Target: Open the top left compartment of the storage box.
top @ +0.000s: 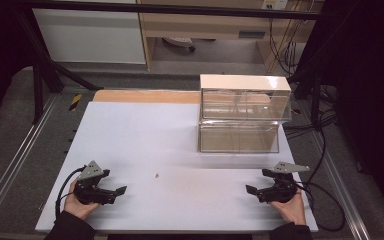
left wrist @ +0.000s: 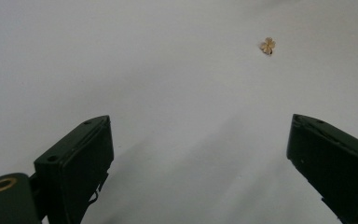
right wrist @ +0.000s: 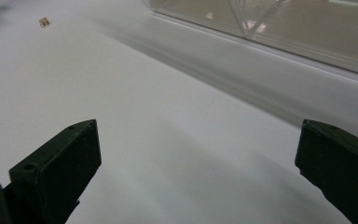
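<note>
The small gold clover-shaped piece (top: 156, 175) lay alone on the white tabletop (top: 145, 135), a little at seven o'clock from the board's middle and roughly midway between our two grippers. In the left gripper view it sat at about one o'clock ahead of the fingers (left wrist: 77, 163), well apart from them; in the right gripper view it showed far off at eleven o'clock (right wrist: 44, 21). We judged it to be the thing in hand, since both grippers pointed inward toward it and nothing else loose lay on the board.

Our left gripper (top: 116, 192) rested low at the tabletop's seven o'clock corner, fingers spread wide with nothing between them. Our right gripper (top: 254, 190) mirrored it at five o'clock, fingers (right wrist: 58, 163) likewise wide and empty. We held them apart and close to the near edge, likely as a resting start pose that kept the middle open for a reach.

Farther out, the clear two-tier box (top: 242, 117) stood at about one o'clock on the tabletop, its lower front drawer facing us. It sat just beyond the right gripper, so that hand seemed better placed to work the box while the left went for the piece. Such a tiny, flat piece would probably call for a careful, narrow pinch.
</note>
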Action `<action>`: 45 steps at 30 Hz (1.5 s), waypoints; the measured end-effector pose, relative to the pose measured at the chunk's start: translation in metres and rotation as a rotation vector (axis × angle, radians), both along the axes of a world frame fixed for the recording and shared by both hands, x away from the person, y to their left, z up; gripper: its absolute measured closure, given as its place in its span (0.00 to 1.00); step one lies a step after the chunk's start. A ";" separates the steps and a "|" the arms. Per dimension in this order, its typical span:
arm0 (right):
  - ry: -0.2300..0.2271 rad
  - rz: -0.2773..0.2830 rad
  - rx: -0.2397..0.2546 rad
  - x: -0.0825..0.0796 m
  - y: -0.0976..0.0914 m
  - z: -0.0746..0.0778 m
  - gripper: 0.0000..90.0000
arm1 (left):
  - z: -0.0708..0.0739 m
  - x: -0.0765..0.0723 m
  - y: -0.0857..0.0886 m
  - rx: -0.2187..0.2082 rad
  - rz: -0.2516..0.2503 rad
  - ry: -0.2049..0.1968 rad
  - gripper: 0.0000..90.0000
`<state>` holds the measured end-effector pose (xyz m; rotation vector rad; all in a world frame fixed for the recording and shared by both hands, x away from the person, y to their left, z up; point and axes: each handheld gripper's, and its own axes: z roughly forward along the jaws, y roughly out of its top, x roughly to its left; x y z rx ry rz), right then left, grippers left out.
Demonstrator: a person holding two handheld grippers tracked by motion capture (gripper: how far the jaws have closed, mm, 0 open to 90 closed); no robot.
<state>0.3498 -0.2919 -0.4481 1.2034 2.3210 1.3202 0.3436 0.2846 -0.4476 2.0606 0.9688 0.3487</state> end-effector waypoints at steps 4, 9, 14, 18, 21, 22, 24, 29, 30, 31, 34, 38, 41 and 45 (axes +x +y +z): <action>0.000 -0.001 0.004 -0.001 0.000 0.001 0.01 | 0.001 -0.001 0.000 0.001 -0.002 -0.003 0.08; -0.007 -0.003 0.004 -0.002 0.000 0.003 0.01 | 0.000 -0.001 0.001 0.004 -0.002 0.003 0.08; -0.024 0.002 -0.003 -0.002 0.002 0.007 0.02 | 0.000 -0.001 0.001 0.001 0.003 0.005 0.08; -0.040 0.005 -0.002 -0.002 0.003 0.011 0.03 | 0.000 0.000 0.001 0.004 0.003 0.005 0.08; -0.058 0.005 -0.001 -0.003 0.004 0.015 0.05 | 0.001 -0.001 0.001 -0.001 0.006 0.006 0.09; -0.065 0.005 0.002 -0.004 0.004 0.017 0.05 | 0.001 -0.001 0.001 -0.001 0.007 0.004 0.09; -0.082 0.009 -0.002 -0.004 0.004 0.020 0.07 | 0.001 -0.001 0.001 -0.003 0.007 0.004 0.09; -0.104 0.008 -0.006 -0.005 0.005 0.026 0.12 | 0.001 -0.001 0.001 -0.002 0.012 0.000 0.09; -0.109 0.011 -0.008 -0.006 0.005 0.028 0.13 | 0.001 -0.001 0.001 -0.003 0.012 0.002 0.09; -0.111 0.011 -0.007 -0.006 0.006 0.029 0.15 | 0.001 -0.001 0.001 -0.006 0.016 0.003 0.09; -0.121 0.015 -0.008 -0.006 0.006 0.033 0.20 | 0.001 -0.001 0.002 -0.003 0.016 -0.004 0.09; -0.136 0.015 -0.014 -0.006 0.006 0.038 0.27 | 0.001 -0.001 0.001 0.000 0.017 -0.001 0.09; -0.141 0.010 -0.011 -0.006 0.006 0.040 0.29 | 0.001 -0.001 0.001 -0.003 0.023 -0.001 0.09; -0.161 0.009 -0.015 -0.005 0.009 0.046 0.39 | 0.001 -0.001 0.001 -0.001 0.024 0.001 0.09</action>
